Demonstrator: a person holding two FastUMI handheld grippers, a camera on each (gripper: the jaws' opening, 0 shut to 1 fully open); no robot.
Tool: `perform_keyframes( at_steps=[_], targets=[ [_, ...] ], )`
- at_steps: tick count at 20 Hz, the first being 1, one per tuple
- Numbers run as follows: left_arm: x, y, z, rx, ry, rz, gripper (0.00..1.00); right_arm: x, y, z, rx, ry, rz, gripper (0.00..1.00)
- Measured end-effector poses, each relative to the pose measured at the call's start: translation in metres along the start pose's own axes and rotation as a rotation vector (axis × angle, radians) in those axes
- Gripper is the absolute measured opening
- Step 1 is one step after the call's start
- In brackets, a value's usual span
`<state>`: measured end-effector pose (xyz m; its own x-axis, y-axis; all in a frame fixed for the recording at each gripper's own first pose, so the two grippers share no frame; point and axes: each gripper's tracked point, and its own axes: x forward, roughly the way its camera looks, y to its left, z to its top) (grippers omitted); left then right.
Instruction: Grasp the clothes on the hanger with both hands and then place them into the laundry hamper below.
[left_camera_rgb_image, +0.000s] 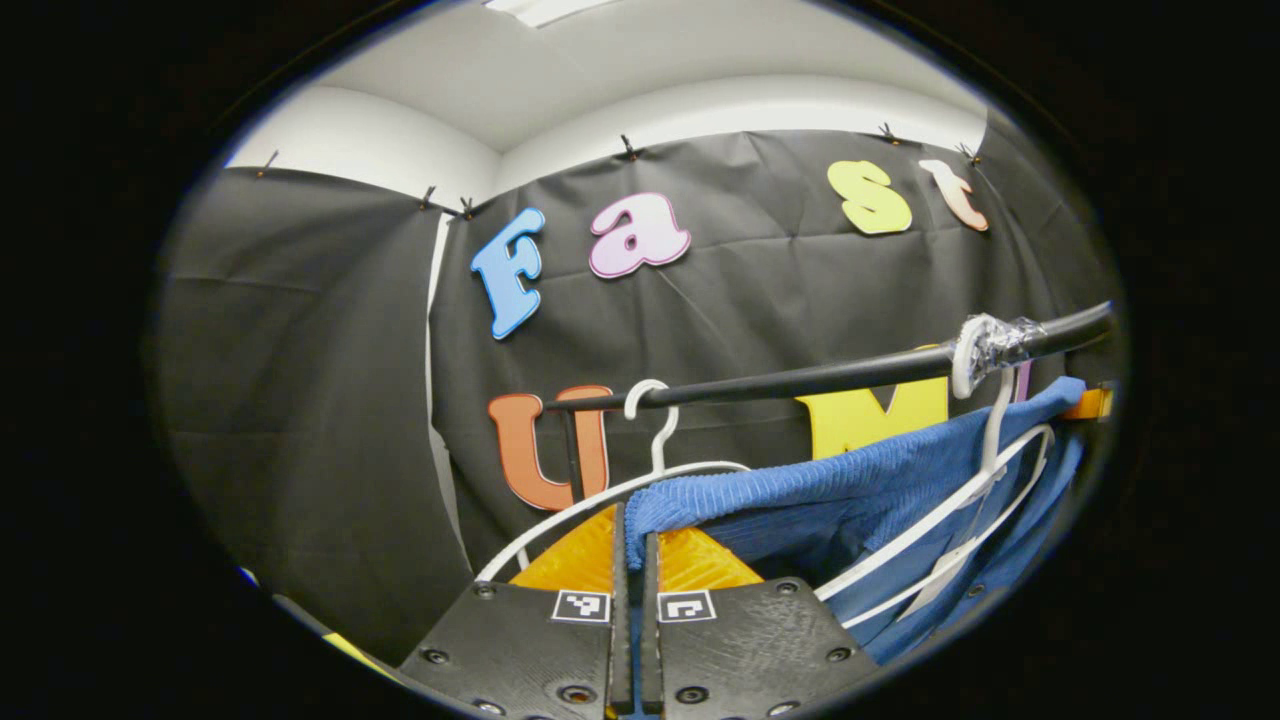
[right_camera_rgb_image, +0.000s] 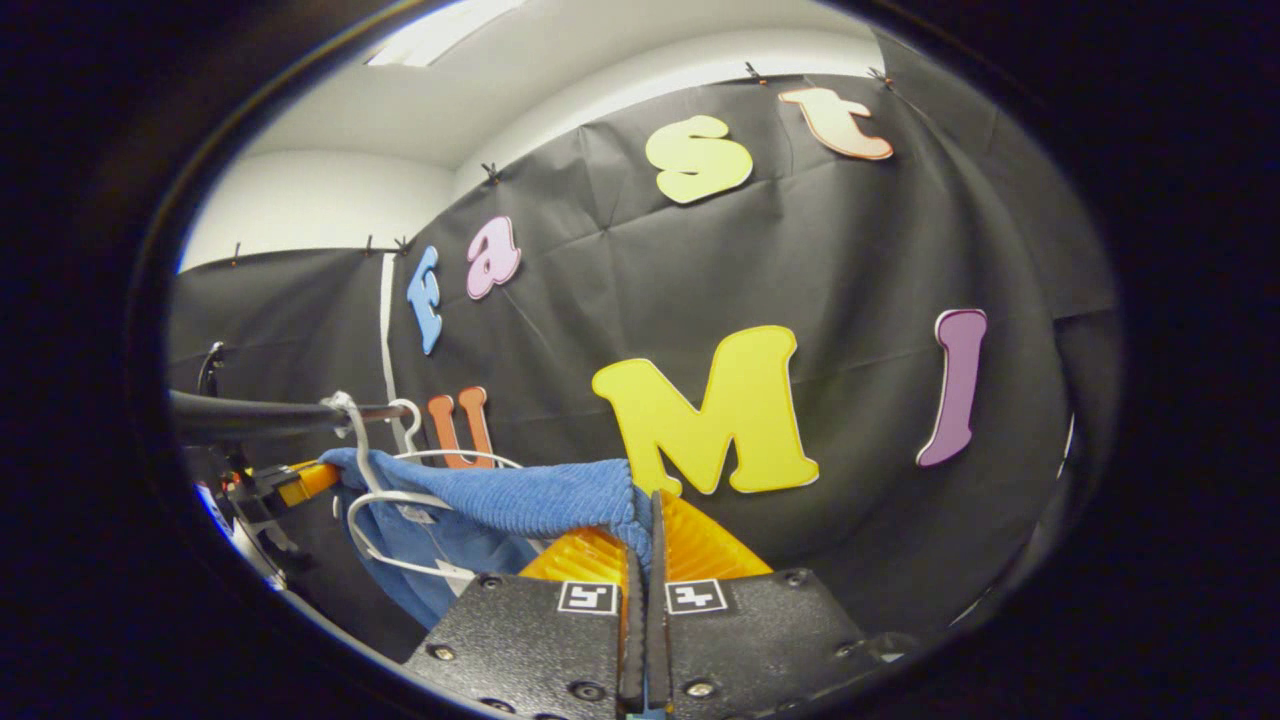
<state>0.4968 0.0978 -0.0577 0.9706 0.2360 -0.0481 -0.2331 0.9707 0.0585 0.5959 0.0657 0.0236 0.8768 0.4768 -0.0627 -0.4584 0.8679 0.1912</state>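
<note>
Fingers, left gripper (left_camera_rgb_image: 631, 560): drawn together on one end of the blue garment (left_camera_rgb_image: 800, 490), the ribbed hem pinched between them and rising out of the narrow slit. Purpose of hold, as I judge it: to fix that end so the cloth can be lifted clear, not dragged.

Fingers, right gripper (right_camera_rgb_image: 645, 545): likewise pressed together on the opposite end of the blue garment (right_camera_rgb_image: 520, 500), the cloth folding down into the gap between them.

Blue garment: stretched between the two grippers in a shallow sag, draped over the white hanger (left_camera_rgb_image: 930, 520) (the right gripper view shows the same white hanger (right_camera_rgb_image: 385, 500) with cloth hanging through its loop). Not yet free of it.

Second hanger (left_camera_rgb_image: 655, 430): white, bare, hooked on the rail just beside the loaded one.

Rail (left_camera_rgb_image: 800, 380): dark bar, horizontal, with a taped wrap (left_camera_rgb_image: 995, 345) at the hook of the loaded hanger, which I take to be there to stop it sliding. In the right gripper view the rail (right_camera_rgb_image: 250, 415) runs in from the edge.

Hamper: said to be below.

Stage, as judged: both ends gripped; lifting off and lowering remain. Risk: the hanger coming away with the cloth.
</note>
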Motion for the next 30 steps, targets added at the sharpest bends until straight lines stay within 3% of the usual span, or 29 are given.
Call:
perform_keyframes(
  at_steps=[4, 9, 16, 17, 18, 20, 21, 26, 30],
  targets=[
    [0.006, -0.011, -0.010, 0.015, 0.016, -0.055, 0.04, 0.015, -0.023, -0.015, -0.080, 0.056, -0.085, 0.04],
    [0.013, -0.007, -0.029, -0.010, 0.048, -0.052, 0.04, 0.028, -0.017, -0.050, -0.003, 0.118, -0.061, 0.05],
    [0.004, -0.004, -0.044, -0.100, 0.046, -0.122, 0.03, 0.034, -0.009, -0.083, 0.187, 0.181, 0.021, 0.05],
    [0.001, -0.003, -0.042, -0.105, 0.039, -0.131, 0.08, 0.032, -0.007, -0.085, 0.210, 0.190, 0.034, 0.05],
    [-0.001, -0.002, -0.041, -0.113, 0.038, -0.144, 0.04, 0.029, -0.004, -0.085, 0.234, 0.193, 0.048, 0.04],
    [-0.005, -0.003, -0.040, -0.146, 0.039, -0.189, 0.08, 0.026, -0.002, -0.083, 0.268, 0.183, 0.061, 0.05],
    [-0.007, -0.003, -0.041, -0.162, 0.043, -0.210, 0.03, 0.023, -0.002, -0.086, 0.256, 0.191, 0.062, 0.05],
    [-0.027, -0.001, -0.047, -0.232, 0.015, -0.316, 0.03, 0.003, 0.000, -0.087, 0.215, 0.172, 0.063, 0.04],
    [-0.027, -0.010, -0.054, -0.298, 0.075, -0.442, 0.04, -0.006, -0.001, -0.081, 0.214, 0.169, 0.075, 0.05]
  ],
)
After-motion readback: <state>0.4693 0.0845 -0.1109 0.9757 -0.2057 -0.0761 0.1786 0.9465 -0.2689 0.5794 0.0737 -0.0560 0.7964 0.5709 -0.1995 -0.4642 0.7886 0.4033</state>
